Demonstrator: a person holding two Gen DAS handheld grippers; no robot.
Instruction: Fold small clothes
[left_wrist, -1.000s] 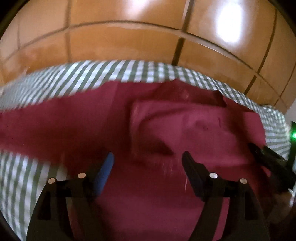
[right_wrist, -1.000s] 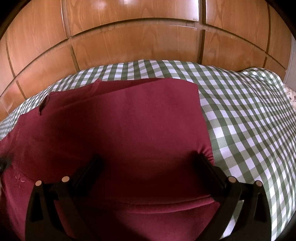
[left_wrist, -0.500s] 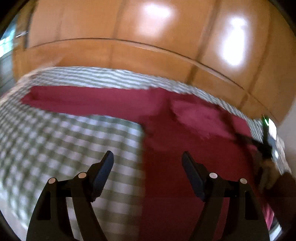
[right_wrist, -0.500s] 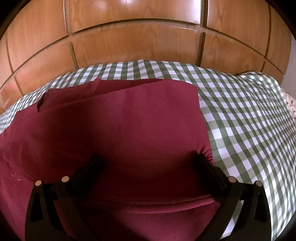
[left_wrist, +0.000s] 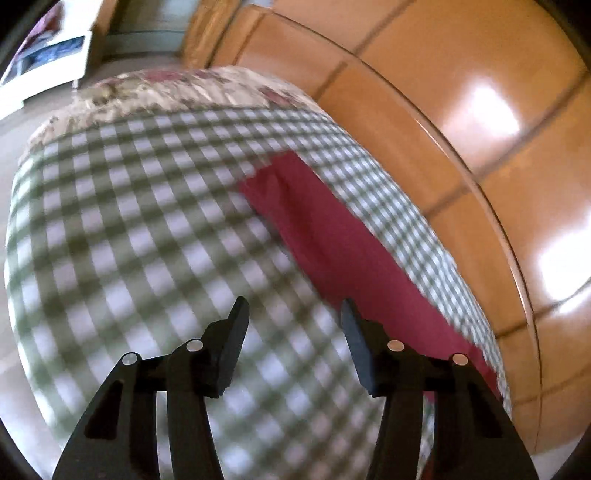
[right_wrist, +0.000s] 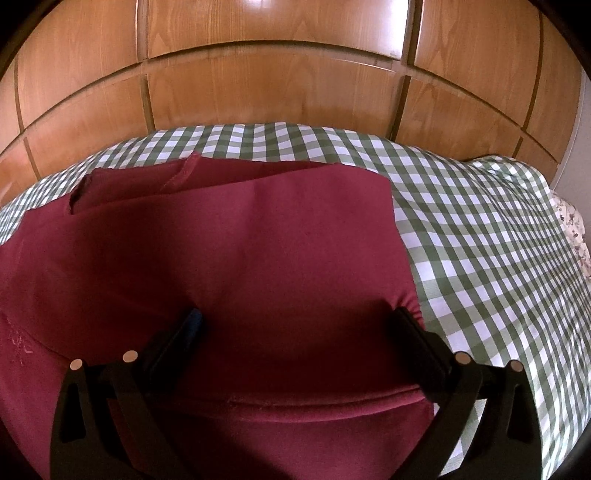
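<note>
The red garment is spread on the checked bedcover under the right tongs, jaws apart and empty; its sleeve strip runs lengthwise ahead-right of the open, empty left tongs.

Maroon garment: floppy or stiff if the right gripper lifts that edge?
Likely floppy: the maroon garment lies flat in layers and puckers by the right gripper's fingers. Probably light. It may drag the checked cloth.

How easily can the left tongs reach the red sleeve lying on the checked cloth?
Probably yes. The left tongs are open and empty, and the red sleeve lies flat on the checked cloth just ahead, slightly to their right, with nothing between.
</note>
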